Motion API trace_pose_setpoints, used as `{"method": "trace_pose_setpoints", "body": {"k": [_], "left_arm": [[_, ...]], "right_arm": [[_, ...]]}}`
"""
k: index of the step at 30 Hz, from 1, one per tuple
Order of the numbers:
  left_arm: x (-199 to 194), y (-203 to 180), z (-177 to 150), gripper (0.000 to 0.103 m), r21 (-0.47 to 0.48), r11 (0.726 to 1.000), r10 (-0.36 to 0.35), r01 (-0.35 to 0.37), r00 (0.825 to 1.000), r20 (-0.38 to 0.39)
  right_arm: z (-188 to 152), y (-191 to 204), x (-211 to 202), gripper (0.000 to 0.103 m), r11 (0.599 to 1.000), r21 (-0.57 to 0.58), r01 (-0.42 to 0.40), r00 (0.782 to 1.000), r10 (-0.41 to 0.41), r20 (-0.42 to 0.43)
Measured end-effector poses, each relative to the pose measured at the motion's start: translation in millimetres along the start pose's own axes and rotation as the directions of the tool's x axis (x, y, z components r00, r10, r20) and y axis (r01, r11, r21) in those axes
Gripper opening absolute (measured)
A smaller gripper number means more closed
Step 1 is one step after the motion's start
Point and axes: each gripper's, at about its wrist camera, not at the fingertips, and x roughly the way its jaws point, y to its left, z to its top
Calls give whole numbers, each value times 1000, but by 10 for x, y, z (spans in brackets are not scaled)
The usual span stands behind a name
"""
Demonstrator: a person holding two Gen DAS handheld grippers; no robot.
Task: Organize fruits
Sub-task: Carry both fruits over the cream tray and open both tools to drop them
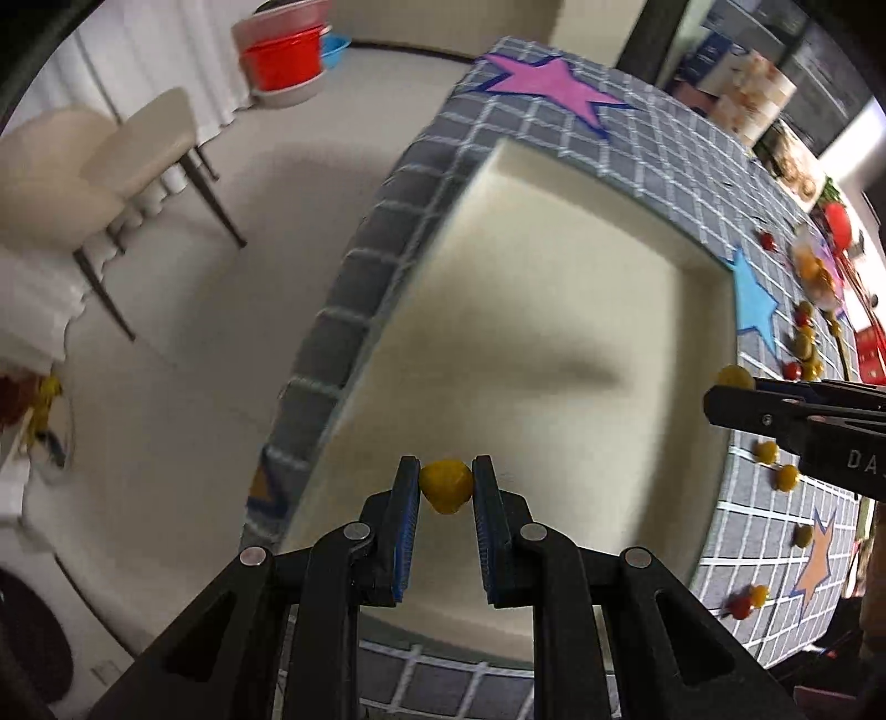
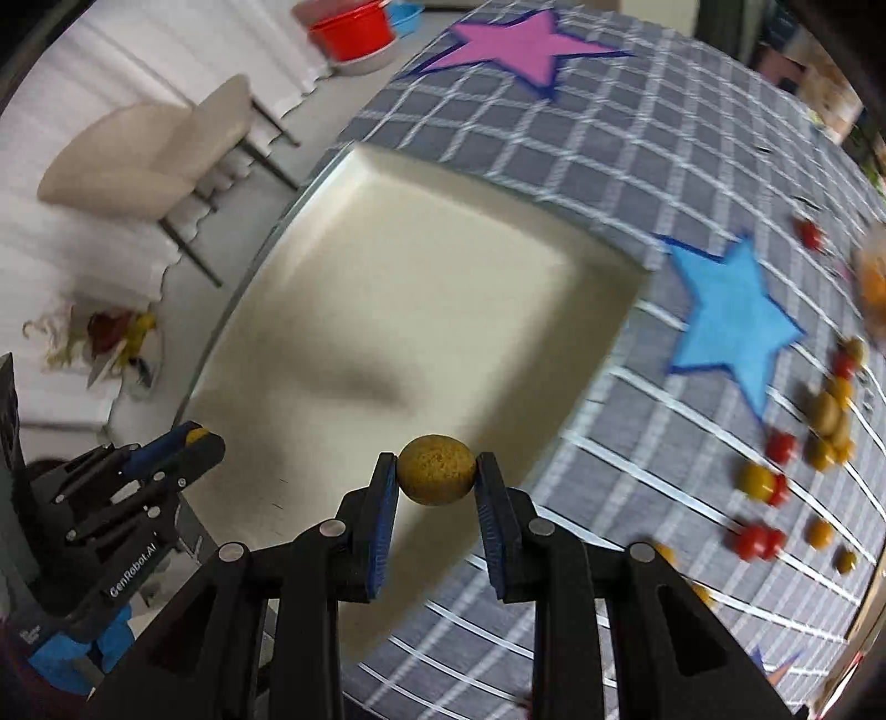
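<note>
My left gripper (image 1: 446, 482) is shut on a small yellow fruit (image 1: 446, 485) and holds it above the near part of a cream square tray (image 1: 554, 266). My right gripper (image 2: 437, 471) is shut on a round yellow-brown fruit (image 2: 437, 469) above the tray's (image 2: 415, 266) near right part. The right gripper shows at the right in the left wrist view (image 1: 736, 387), its fruit (image 1: 735, 375) at the tip. The left gripper shows at the lower left in the right wrist view (image 2: 194, 440). Several small red, yellow and green fruits (image 2: 825, 415) lie scattered on the checked cloth.
The table carries a grey checked cloth (image 2: 609, 138) with pink (image 2: 526, 41), blue (image 2: 731, 321) and orange (image 1: 817, 559) stars. The table's left edge drops to the floor. A beige chair (image 1: 133, 149) and red tubs (image 1: 282, 50) stand beyond. Packaged goods (image 1: 753, 94) sit at the far right.
</note>
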Motion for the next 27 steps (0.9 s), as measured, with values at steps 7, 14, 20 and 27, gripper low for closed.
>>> {"method": "trace_pose_setpoints", "body": {"k": [7, 14, 20, 27], "left_arm": [[166, -12, -50, 20, 43, 998, 45, -43, 999, -31], [280, -44, -60, 20, 42, 997, 71, -68, 996, -50], [353, -46, -72, 21, 50, 995, 94, -91, 993, -71], [315, -86, -43, 85, 71, 988, 142, -140, 989, -38]], "right_arm": [[55, 132, 346, 30, 999, -30, 34, 998, -36, -59], [79, 78, 545, 31, 997, -17, 74, 994, -75, -84], [87, 150, 616, 32, 995, -45, 85, 992, -89, -86], [119, 208, 639, 52, 997, -45, 69, 993, -73, -94]]}}
